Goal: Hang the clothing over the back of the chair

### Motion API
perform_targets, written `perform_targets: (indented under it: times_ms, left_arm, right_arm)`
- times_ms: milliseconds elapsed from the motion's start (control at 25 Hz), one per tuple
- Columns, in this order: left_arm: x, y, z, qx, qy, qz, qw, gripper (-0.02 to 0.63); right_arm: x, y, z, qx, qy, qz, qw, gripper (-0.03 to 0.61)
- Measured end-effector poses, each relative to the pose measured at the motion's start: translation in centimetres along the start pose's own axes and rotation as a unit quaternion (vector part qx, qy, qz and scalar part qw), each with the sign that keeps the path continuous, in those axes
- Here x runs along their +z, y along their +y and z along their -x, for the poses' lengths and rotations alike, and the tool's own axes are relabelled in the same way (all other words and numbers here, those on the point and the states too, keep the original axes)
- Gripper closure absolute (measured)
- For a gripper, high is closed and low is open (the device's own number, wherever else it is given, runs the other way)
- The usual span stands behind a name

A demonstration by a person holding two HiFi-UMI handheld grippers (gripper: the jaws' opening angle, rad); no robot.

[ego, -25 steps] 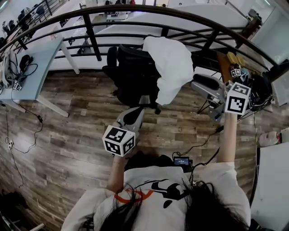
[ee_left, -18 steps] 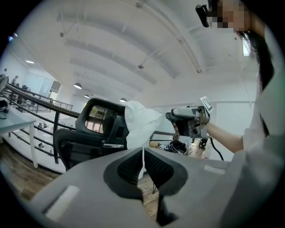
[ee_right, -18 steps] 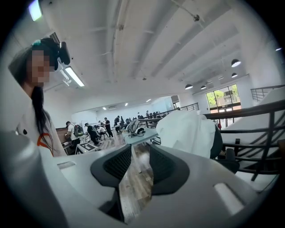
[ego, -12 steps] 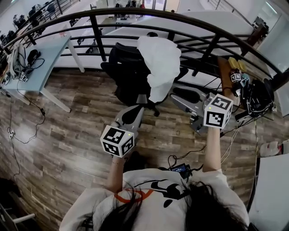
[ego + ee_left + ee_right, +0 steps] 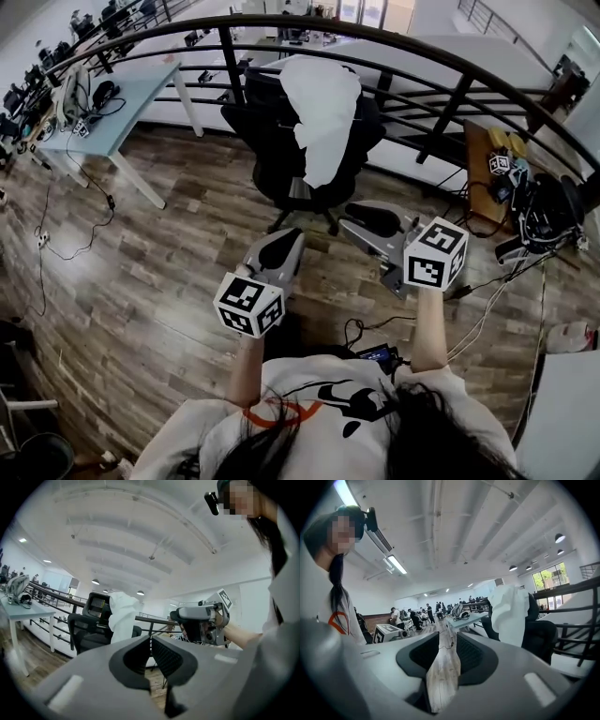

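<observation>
Head view: your left gripper (image 5: 281, 247) and right gripper (image 5: 371, 217) are both held out in front of you above the wood floor (image 5: 159, 272), each well short of the black office chair (image 5: 281, 159). The white garment (image 5: 323, 112) lies draped over the top of the chair's backrest and hangs down its face towards the seat, touched by neither gripper. The chair stands just in front of a curved black railing (image 5: 450, 94), with a pale table (image 5: 122, 103) to its left. Left gripper view: your left jaws stand together, only a hairline slit showing between the ribbed pads, and nothing is caught in them. Beyond their tips you see the chair with the garment over its back, the table at the far left, and your right gripper held level off to the right in your hand. Right gripper view: your right jaws stand a little apart, with bare floor planks showing through the gap and nothing between the pads. The garment hangs on the chair to the right of the jaws, near the railing. A desk (image 5: 466, 617) sits past the jaw tips, a group of people (image 5: 429, 613) stands in the far background, and the marker cube of your left gripper shows low at the left.
</observation>
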State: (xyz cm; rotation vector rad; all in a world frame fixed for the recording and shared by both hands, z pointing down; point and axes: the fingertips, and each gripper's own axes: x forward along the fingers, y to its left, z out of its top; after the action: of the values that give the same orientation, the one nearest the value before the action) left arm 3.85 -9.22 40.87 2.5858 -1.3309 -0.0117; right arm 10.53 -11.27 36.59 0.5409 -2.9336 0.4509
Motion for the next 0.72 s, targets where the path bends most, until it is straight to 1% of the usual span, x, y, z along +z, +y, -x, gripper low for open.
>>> perform_targets:
  times_ms: [120, 280, 520, 720]
  left_arm:
    - [-1.1, -2.5, 1.5, 0.010, 0.005, -0.002, 0.9999, 0.614]
    - [-1.8, -4.7, 3.5, 0.024, 0.009, -0.011, 0.9996, 0.614]
    - [-2.2, -6.8, 6.0, 0.043, 0.009, -0.016, 0.9989, 0.614]
    - [-2.8, -8.4, 7.5, 0.044, 0.015, -0.017, 0.9988, 0.612]
  right_arm:
    - [-2.0, 1.9, 1.3, 0.000, 0.006, 0.005, 1.000, 0.439]
    - [-3.8, 4.5, 2.0, 0.012, -0.001, -0.002, 1.000, 0.439]
    - [-5.8, 7.6, 2.8, 0.023, -0.011, -0.021, 0.999, 0.439]
    - [-6.8, 8.9, 3.0, 0.013, -0.011, -0.025, 1.000, 0.445]
